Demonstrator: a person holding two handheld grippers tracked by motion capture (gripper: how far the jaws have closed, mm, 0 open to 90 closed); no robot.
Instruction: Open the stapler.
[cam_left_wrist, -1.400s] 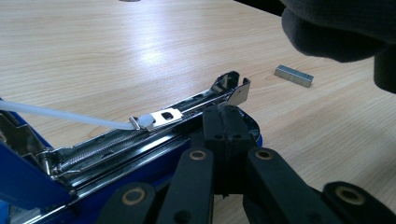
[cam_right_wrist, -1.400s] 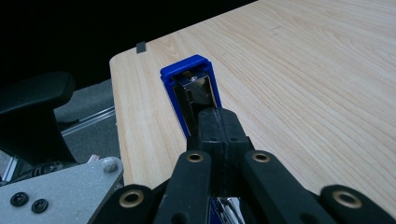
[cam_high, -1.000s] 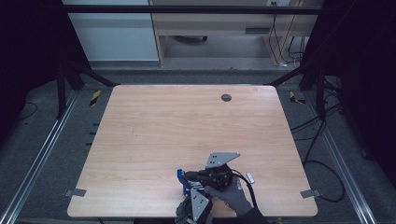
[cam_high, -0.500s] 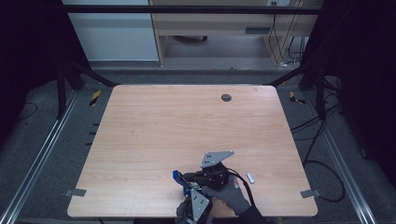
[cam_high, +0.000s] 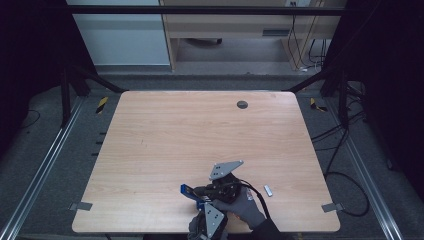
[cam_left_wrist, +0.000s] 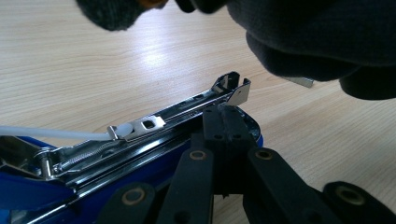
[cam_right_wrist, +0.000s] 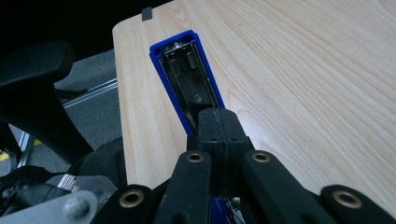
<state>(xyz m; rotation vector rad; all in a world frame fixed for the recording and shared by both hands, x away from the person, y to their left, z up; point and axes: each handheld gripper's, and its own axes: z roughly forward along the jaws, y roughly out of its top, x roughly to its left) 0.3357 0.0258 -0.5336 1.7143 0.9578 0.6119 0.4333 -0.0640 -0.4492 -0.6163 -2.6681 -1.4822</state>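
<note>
Blue stapler (cam_high: 190, 192) sits low and centre in the high view, near the front edge of the table (cam_high: 165, 140), flipped open so the metal staple channel (cam_left_wrist: 177, 114) is exposed. Looks to me like a reload job.

Going left to right: my left gripper (cam_high: 209, 220) is at the bottom edge of the high view, jaws pressed together. In the left gripper view its tips sit right at the front end of the channel, touching the rail, though I can't tell if they actually pinch any metal. Just right of that, my right gripper (cam_high: 223, 187) has its jaws together too, and in the right gripper view they seem to bite on the blue top arm (cam_right_wrist: 180, 70), which runs up and away toward the upper left of that frame. Further right, lying apart on the wood, is a small silver strip (cam_high: 268, 190), probably the staples.

My take on doing this well: keep the left one steady as the anchor, hold the arm fully back, and don't let the stapler swivel before going for the strip.
</note>
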